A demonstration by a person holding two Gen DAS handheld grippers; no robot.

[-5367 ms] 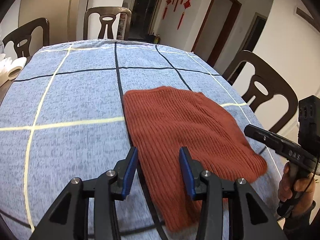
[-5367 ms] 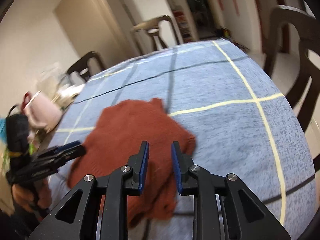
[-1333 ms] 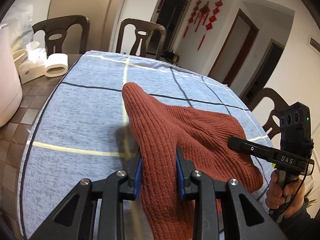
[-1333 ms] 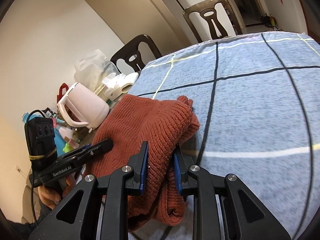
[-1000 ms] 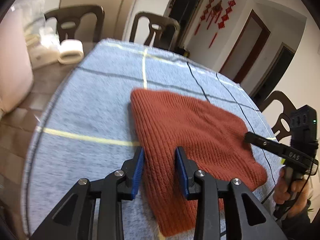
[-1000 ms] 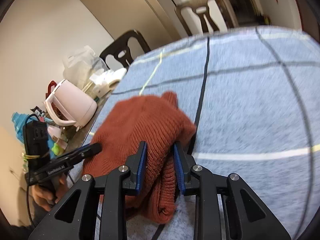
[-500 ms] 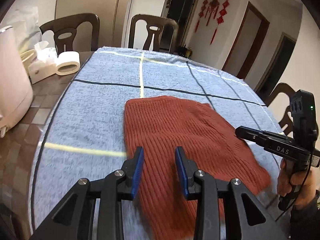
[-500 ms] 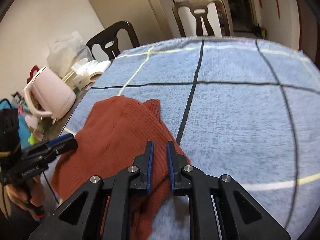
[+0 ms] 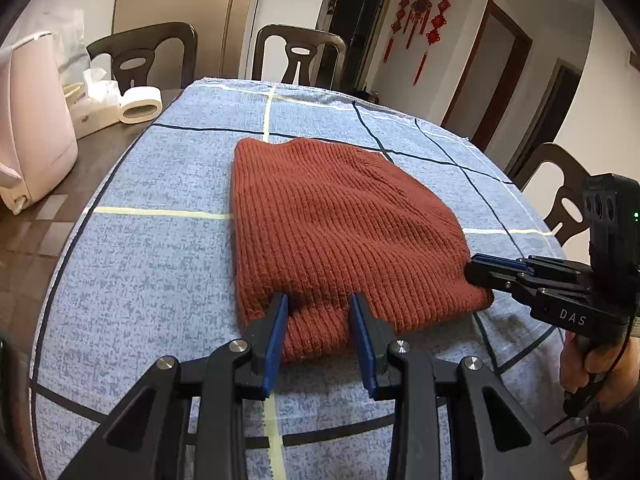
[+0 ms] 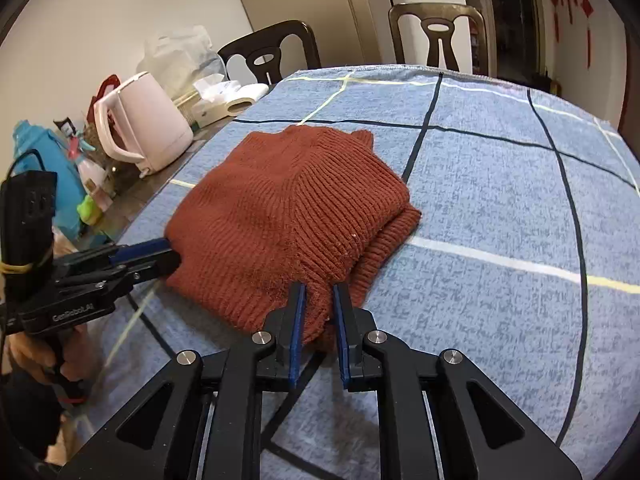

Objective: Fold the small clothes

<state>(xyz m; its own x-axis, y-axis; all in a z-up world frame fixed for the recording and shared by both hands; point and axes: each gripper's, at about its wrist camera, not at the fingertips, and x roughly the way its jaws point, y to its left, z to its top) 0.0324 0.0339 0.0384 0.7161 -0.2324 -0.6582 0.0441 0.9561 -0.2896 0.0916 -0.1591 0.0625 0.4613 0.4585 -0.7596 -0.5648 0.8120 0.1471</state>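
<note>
A rust-red knitted sweater [image 9: 340,216] lies folded on the blue checked tablecloth [image 9: 160,280]. My left gripper [image 9: 320,312] is at its near hem, its blue pads shut on a lobe of the knit. In the right wrist view the sweater [image 10: 288,208] shows a doubled edge on its right side. My right gripper [image 10: 319,308] is shut on the near corner there, jaws narrow with fabric bunched between them. Each gripper shows in the other's view, the right gripper [image 9: 474,268] at the sweater's right edge and the left gripper [image 10: 170,256] at its left edge.
A pink kettle [image 10: 148,128], tissue box and paper roll [image 9: 140,104] stand on the bare wood left of the cloth, with bottles nearer. Dark chairs [image 9: 300,52] ring the table. A person's hand [image 9: 588,364] holds the right gripper's handle.
The sweater has come down from a raised drape to lie flat. Both grippers have drawn back to its near edge and sunk to the cloth. The right jaws have narrowed on the corner.
</note>
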